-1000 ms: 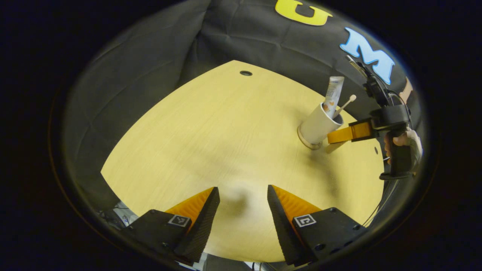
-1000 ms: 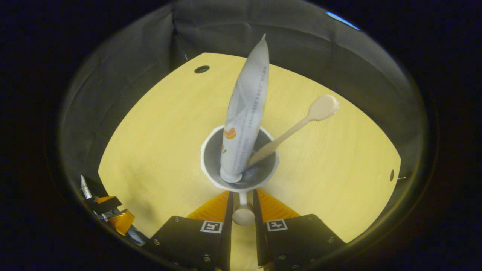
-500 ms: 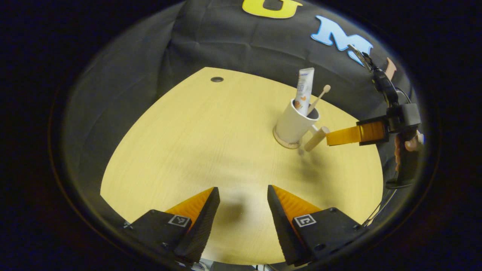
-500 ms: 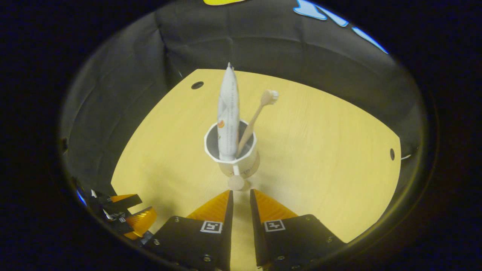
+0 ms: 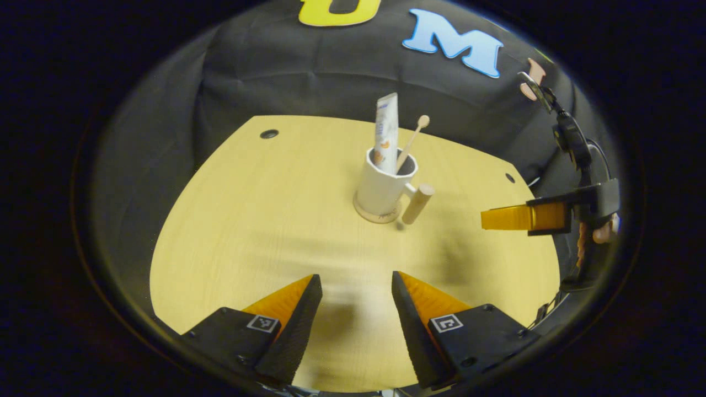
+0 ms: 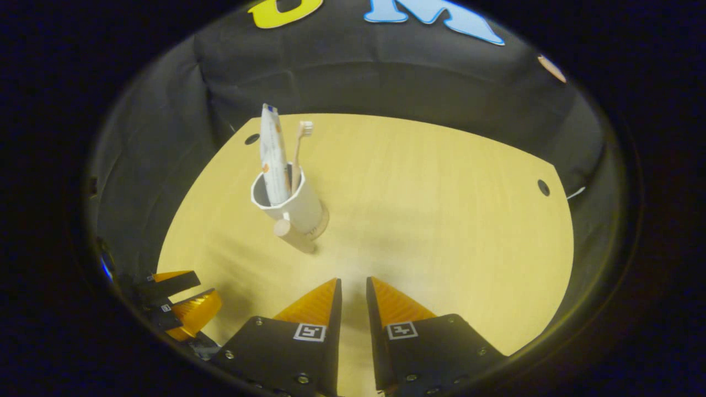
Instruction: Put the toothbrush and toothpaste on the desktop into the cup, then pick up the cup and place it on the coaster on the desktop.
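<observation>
Toothbrush [image 5: 411, 140] and toothpaste tube [image 5: 385, 132] upright in cup [image 5: 381, 188] on coaster [image 5: 368, 214], task-fit; left gripper [image 5: 353, 286] agape, right gripper [image 6: 353, 291] nearly closed, empty.

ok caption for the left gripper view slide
Cup holding toothpaste and toothbrush rests on coaster; both grippers clear.

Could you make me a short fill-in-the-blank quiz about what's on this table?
1. The white cup with a wooden handle stands on a round ____.
2. Beside the white toothpaste tube, the cup holds a wooden ____.
3. The left claw is open and holds ____.

Missing words: coaster; toothbrush; nothing
</observation>
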Tool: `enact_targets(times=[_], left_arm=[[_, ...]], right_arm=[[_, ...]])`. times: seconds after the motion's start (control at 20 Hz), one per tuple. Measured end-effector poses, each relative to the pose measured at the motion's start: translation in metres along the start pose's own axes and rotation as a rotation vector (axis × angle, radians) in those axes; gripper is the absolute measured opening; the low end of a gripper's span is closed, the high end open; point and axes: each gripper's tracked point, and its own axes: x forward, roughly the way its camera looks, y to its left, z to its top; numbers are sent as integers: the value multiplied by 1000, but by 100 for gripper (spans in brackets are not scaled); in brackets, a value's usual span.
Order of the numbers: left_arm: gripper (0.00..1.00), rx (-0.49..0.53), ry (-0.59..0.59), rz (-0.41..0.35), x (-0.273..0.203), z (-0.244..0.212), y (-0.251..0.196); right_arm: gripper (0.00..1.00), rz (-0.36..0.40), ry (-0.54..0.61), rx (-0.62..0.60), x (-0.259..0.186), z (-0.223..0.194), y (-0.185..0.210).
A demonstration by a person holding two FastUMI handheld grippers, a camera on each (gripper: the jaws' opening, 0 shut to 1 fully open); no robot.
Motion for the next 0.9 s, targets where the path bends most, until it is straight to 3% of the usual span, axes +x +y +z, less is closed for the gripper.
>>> enact_targets(times=[0.15,0.35,0.65,0.75,0.8,0.85,0.9], left_arm=[[84,59,-48,-29,-4,32,-22],[82,131,-207,-68,-25,103,-59],[84,193,-482,-104,-106,202,-108],[84,203,-581,-110,-136,228,-120],[83,211,-644,-107,-152,242,-125],[81,220,-699,-103,-168,256,-130],[83,227,-746,-102,-185,268,-135]], right_arm=[[25,-45,-64,22,-25,-1,-18],[25,-81,-222,64,-72,21,-30],[22,-91,-556,134,-164,88,-35],[25,-98,-673,132,-200,111,-34],[21,-101,-726,128,-217,121,-34],[25,-108,-774,122,-231,129,-32],[21,-112,-822,118,-247,137,-31]])
